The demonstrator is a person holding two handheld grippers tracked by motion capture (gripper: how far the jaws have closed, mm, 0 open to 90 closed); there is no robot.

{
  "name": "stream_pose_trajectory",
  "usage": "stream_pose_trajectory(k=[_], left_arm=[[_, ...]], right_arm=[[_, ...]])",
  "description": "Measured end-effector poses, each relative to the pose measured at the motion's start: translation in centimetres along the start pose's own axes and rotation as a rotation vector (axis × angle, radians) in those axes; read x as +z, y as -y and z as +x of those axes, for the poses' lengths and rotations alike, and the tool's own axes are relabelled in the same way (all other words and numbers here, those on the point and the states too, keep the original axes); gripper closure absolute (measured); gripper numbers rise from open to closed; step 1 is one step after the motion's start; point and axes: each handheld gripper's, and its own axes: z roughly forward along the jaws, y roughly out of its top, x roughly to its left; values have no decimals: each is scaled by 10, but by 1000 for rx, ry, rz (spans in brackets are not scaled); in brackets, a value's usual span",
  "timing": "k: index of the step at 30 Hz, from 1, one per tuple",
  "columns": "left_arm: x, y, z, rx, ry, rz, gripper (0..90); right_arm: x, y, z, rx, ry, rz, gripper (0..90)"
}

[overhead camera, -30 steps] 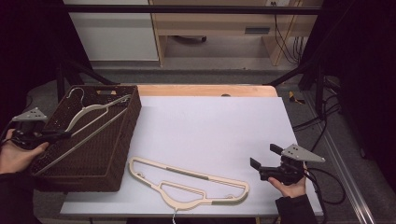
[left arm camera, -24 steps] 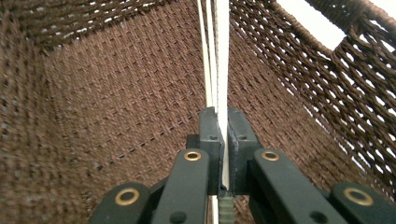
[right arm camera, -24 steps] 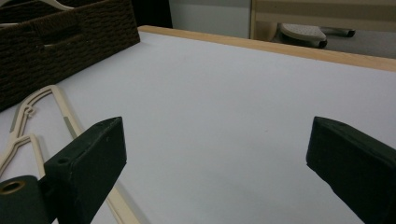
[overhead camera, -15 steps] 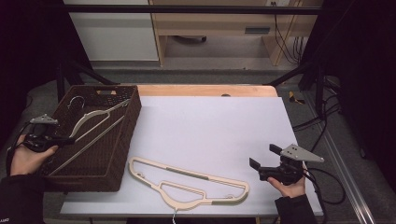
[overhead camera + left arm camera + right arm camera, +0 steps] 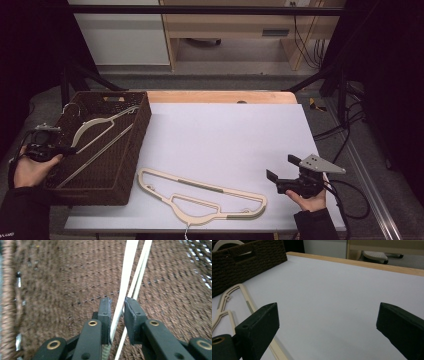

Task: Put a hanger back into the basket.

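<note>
Lowering the hanger (image 5: 95, 131) into the basket (image 5: 131, 165), we are easing the left gripper (image 5: 117, 312) apart around its bar; the right gripper (image 5: 328, 325) is waiting wide open beside the basket.

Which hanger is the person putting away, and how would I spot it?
Find the dark brown woven basket at the table's left edge. Inside it a cream hanger lies slanted, its thin bar between the jaws of the left gripper, which have just been opening. The other cream hanger lies flat on the white tabletop.

Left claw (image 5: 67, 149) lower in basket (image 5: 131, 165), jaws just been opening around hanger (image 5: 92, 131), hanger resting lower.
</note>
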Motion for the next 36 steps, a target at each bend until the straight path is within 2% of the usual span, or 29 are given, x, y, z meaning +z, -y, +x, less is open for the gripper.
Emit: stream_pose_trajectory(k=[4, 10, 14, 21, 23, 26, 30, 32, 36], left_arm=[[2, -1, 1, -27, -30, 5, 726], [5, -1, 2, -53, -51, 9, 653], [3, 0, 3, -46, -74, -18, 561], [-8, -1, 1, -16, -66, -78, 475], [-14, -2, -2, -7, -62, -115, 445], [-27, -4, -7, -4, -48, -197, 385], [-46, -5, -23, 3, -18, -317, 297], [-56, -4, -34, 32, 14, -370, 258], [-68, -2, -55, 72, 56, -433, 182]], right_arm=[[1, 0, 1, 3, 3, 2, 50], [1, 0, 0, 2, 1, 0, 50], [1, 0, 1, 4, 1, 3, 50], [1, 0, 1, -2, -3, 1, 50], [1, 0, 1, -1, -2, 1, 50], [1, 0, 1, 1, -3, 1, 50], [0, -1, 2, -2, -2, -6, 50], [-1, -2, 2, -3, -5, -8, 50], [-1, -3, 4, -7, -11, -13, 49]])
